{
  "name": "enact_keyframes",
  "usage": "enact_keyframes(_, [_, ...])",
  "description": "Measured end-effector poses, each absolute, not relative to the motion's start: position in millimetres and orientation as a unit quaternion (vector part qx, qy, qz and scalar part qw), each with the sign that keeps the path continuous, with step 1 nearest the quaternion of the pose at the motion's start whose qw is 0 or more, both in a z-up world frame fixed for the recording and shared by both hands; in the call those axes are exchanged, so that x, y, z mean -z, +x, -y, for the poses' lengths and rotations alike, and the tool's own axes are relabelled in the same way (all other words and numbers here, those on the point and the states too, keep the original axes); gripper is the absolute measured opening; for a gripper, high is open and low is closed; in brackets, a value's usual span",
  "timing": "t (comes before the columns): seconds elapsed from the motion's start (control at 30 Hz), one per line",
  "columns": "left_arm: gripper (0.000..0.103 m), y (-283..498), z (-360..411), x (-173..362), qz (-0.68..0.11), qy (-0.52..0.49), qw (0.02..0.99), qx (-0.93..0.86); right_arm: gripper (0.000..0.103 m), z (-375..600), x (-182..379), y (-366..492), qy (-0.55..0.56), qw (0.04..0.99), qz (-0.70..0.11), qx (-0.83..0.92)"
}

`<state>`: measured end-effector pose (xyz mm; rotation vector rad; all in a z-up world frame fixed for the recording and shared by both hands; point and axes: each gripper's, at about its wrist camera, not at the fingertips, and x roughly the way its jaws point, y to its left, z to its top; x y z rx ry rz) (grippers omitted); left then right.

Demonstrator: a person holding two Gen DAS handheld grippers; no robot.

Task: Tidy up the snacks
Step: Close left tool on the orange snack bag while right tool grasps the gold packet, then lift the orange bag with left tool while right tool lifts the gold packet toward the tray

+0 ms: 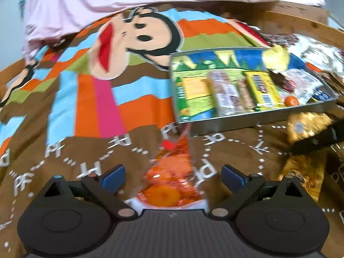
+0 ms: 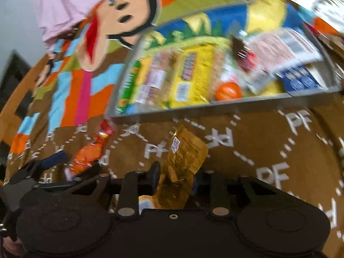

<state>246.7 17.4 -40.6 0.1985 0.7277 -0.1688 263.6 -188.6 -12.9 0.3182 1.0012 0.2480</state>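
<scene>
An orange snack packet (image 1: 172, 178) lies on the brown blanket between the spread fingers of my left gripper (image 1: 173, 175), which is open around it without touching. It also shows in the right wrist view (image 2: 89, 154). My right gripper (image 2: 175, 179) is shut on a gold snack packet (image 2: 182, 163) and holds it upright. A grey metal tray (image 1: 247, 122) holds several snacks: a yellow bar (image 1: 261, 89), a small orange ball (image 1: 291, 101), white wrappers. In the right wrist view the tray (image 2: 215, 109) is just beyond the gold packet.
A colourful cartoon monkey blanket (image 1: 107, 86) covers the surface. A pink cloth (image 1: 107, 0) lies at the far side. More gold packets (image 1: 305, 129) and a silver bag (image 1: 318, 53) lie right of the tray. A wooden frame (image 1: 301, 19) edges the far right.
</scene>
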Motion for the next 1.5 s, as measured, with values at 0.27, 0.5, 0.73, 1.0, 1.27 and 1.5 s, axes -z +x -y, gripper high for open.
enact_keyframes(0.27, [0.088, 252.7, -8.8, 53.9, -0.372, 0.127, 0.916, 0.084, 0.048, 173.2, 28.8, 271.1, 0.124, 0.862, -0.459, -0.177])
enact_keyframes(0.5, [0.078, 258.7, -16.2, 59.3, -0.390, 0.096, 0.913, 0.077, 0.054, 167.8, 31.4, 267.6, 0.118, 0.866, -0.452, -0.180])
enact_keyframes(0.73, [0.068, 255.0, -18.4, 49.4, -0.404, 0.061, 0.910, 0.069, 0.026, 161.6, 26.4, 257.4, 0.079, 0.873, -0.453, -0.162])
enact_keyframes(1.0, [0.068, 229.4, -9.4, 36.7, -0.421, 0.015, 0.899, 0.120, 0.022, 149.5, 16.8, 238.9, 0.023, 0.872, -0.454, -0.178])
enact_keyframes(1.27, [0.068, 237.3, -0.2, 42.4, -0.407, 0.031, 0.906, 0.116, 0.021, 147.2, 20.6, 240.9, 0.003, 0.874, -0.452, -0.181])
enact_keyframes(1.5, [0.067, 234.7, -8.2, 33.2, -0.385, -0.029, 0.916, 0.112, 0.018, 124.2, 7.2, 224.6, -0.127, 0.897, -0.380, -0.186])
